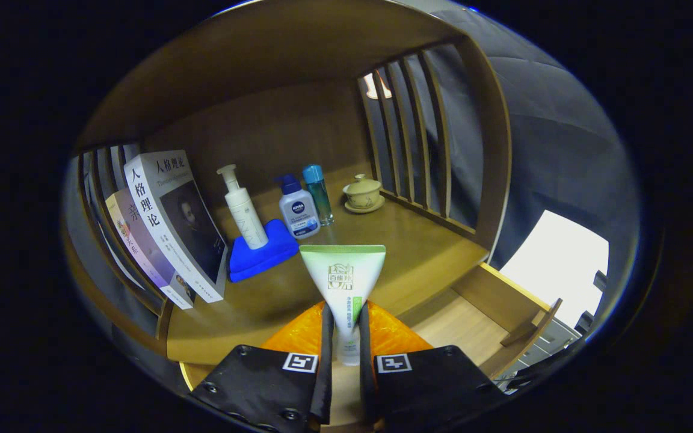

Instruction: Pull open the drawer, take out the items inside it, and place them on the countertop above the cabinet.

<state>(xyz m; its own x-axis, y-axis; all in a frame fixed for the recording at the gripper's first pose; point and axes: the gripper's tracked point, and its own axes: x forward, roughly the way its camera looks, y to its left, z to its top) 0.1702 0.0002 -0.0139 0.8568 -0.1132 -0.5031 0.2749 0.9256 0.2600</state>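
Pinching tube (pixel 343 282) between both fingers of hand-held gripper (pixel 343 355), above counter (pixel 418 252) edge, open drawer (pixel 491 313) at 4 o'clock. Risking slip from tapered grip; risking toppling bottles (pixel 298 210) at 12 o'clock if advancing too far.

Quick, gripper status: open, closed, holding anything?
Gripper: closed on the white and green tube, both fingers pressing its sides, held above the countertop with the open drawer below.
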